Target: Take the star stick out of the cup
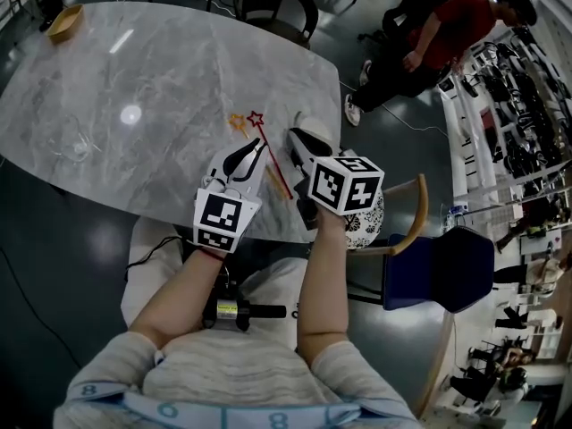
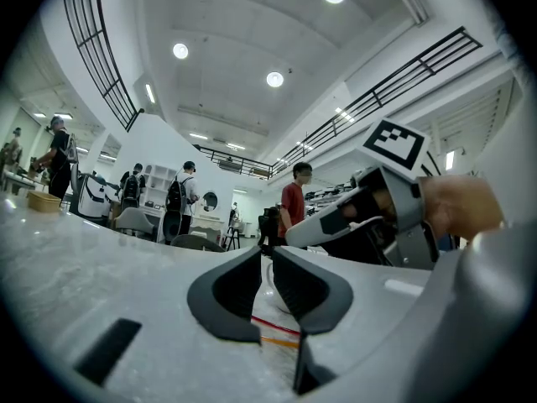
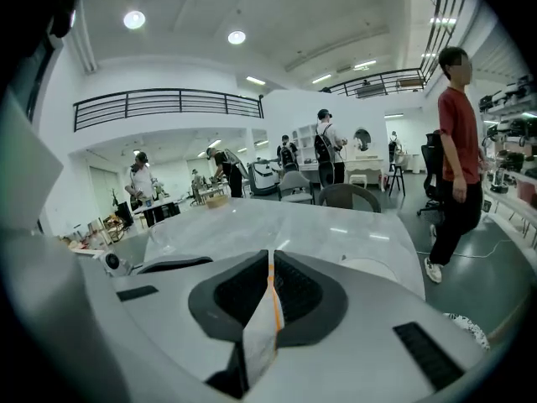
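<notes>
Two star sticks lie flat on the marble table (image 1: pixel 134 70): one with a red star (image 1: pixel 256 116), one with an orange star (image 1: pixel 237 121). Their shafts run under my left gripper (image 1: pixel 248 156), and show as a red stick (image 2: pixel 273 325) and an orange stick (image 2: pixel 277 340) below its jaws. The left gripper (image 2: pixel 267 267) has its jaws together with only a slit and nothing between them. The white cup (image 1: pixel 313 135) stands just right of it. My right gripper (image 1: pixel 299 143) is shut on the cup's thin wall (image 3: pixel 262 334), white with an orange edge. In the left gripper view the cup (image 2: pixel 270 290) shows through the slit.
A wooden bowl (image 1: pixel 64 21) sits at the table's far left corner. A wooden chair (image 1: pixel 416 226) with a patterned cushion and a blue chair (image 1: pixel 438 268) stand right of me. A person in a red shirt (image 1: pixel 451 29) is beyond the table's right edge.
</notes>
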Motion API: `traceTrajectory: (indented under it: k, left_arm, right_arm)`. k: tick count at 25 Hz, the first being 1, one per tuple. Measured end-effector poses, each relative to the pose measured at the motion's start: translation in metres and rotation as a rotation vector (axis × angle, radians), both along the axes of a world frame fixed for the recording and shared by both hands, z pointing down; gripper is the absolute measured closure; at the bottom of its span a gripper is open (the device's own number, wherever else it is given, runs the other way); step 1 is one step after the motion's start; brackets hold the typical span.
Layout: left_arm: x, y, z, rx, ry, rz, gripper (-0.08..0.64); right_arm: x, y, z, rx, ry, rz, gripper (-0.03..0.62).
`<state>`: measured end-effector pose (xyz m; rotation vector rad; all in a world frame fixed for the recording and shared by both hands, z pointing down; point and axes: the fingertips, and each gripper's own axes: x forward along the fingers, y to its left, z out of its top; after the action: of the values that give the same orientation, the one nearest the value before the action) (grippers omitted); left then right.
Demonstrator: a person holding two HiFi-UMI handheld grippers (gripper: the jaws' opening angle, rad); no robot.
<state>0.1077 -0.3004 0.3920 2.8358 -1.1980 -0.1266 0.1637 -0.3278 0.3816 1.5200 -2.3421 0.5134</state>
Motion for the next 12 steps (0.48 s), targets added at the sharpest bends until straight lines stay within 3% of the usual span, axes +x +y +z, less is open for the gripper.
traceTrajectory:
  k: [6, 12]
  left_arm:
    - [-0.003, 0.000, 0.000, 0.002, 0.005, -0.004, 0.523]
    - [-0.006, -0.002, -0.001, 0.001, 0.011, -0.009, 0.523]
  right_arm:
    - [-0.007, 0.016, -0.006, 0.089, -0.019, 0.046, 0.574]
    - [-0.022, 0.031, -0.008, 0.246, -0.066, 0.118, 0.574]
